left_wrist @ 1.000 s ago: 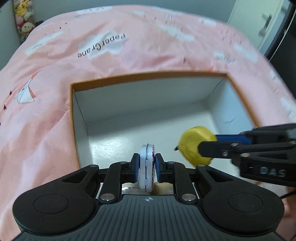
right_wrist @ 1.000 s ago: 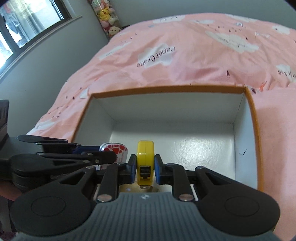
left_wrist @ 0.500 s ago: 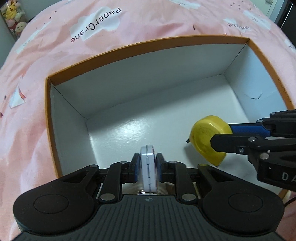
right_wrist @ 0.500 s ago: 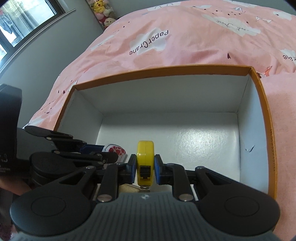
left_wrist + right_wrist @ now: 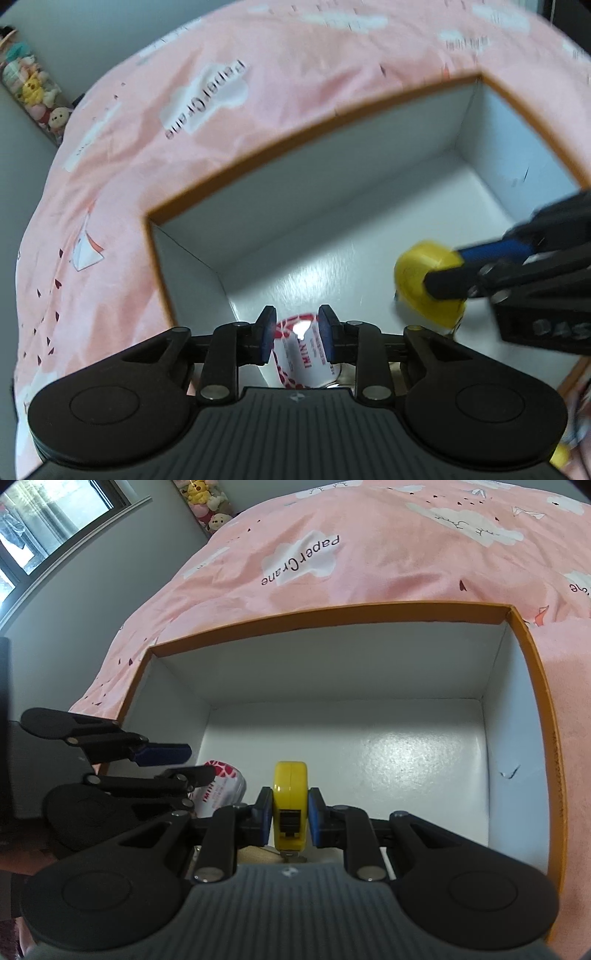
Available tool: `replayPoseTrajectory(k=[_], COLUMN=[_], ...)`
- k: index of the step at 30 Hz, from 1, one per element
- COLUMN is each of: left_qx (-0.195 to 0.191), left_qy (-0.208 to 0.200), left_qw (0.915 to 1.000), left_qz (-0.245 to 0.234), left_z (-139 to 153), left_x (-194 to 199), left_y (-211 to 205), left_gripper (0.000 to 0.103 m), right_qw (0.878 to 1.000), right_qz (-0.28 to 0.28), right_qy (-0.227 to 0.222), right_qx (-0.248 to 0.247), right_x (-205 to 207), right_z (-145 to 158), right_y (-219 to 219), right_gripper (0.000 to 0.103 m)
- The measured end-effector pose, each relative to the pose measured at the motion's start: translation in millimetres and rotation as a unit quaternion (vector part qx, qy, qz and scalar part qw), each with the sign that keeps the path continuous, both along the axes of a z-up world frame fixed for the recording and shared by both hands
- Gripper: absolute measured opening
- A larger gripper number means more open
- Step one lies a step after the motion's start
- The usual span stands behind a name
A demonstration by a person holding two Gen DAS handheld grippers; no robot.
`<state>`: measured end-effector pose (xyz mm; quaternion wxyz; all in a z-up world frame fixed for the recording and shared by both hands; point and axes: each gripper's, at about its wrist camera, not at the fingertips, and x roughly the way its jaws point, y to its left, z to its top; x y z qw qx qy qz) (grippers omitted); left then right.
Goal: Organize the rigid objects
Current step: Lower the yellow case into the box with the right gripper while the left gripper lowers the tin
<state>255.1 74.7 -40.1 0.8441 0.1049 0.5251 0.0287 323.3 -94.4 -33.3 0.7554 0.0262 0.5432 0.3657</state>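
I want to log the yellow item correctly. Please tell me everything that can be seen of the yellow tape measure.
The yellow tape measure is a rounded, disc-like case that looks like glossy plastic, with a dark lock button on its narrow edge and a small metal hook tip at the bottom. It stands on edge, clamped at its flat sides by the blue pads of the right gripper. It hangs low inside the white-lined box, near the front.

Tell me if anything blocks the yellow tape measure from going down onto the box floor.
Nothing visible does. The right gripper holds the tape measure over bare white floor of the box; the tin lies to its left, clear of it.
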Motion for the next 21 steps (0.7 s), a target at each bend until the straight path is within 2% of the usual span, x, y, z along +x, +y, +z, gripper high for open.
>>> replayPoseTrajectory(k=[4,8,10,14,17,19,21], left_qx=[-0.053,-0.059,-0.070,-0.088,-0.135,-0.161,-0.168], left_qy=[-0.064,-0.126,-0.144,-0.141,-0.127,-0.122,-0.124], left_qw=[0.9958,0.9857,0.9795,0.9712,0.9643,0.9597,0.9572], left_qz=[0.039,0.095,0.122,0.170,0.189,0.195,0.200], left_z=[29.0,44.9,48.6,39.5,27.2,20.9,18.1], left_x=[-18.7,-41.2,-51.6,-67.7,-79.5,-83.8,-89.3], left_y=[21.1,36.3,43.6,53.3,63.3,65.9,66.9], left_gripper=[0.033,0.034,0.037,0.038,0.038,0.034,0.031], right_qw=[1.000,1.000,1.000,1.000,1.000,1.000,1.000], right_qz=[0.004,0.013,0.016,0.005,-0.008,-0.001,0.006], right_qy=[-0.002,-0.005,-0.009,-0.008,-0.007,-0.001,0.021], right_qx=[0.004,0.000,-0.005,-0.013,-0.014,-0.017,-0.016], right_x=[-0.5,-1.9,-2.5,-0.9,0.5,-1.7,-4.4], right_z=[2.2,1.8,0.2,-5.0,-9.0,-9.6,-12.3], right_y=[8.1,28.2,40.4,58.8,64.2,68.3,70.2], right_gripper=[0.018,0.018,0.018,0.018,0.018,0.018,0.018])
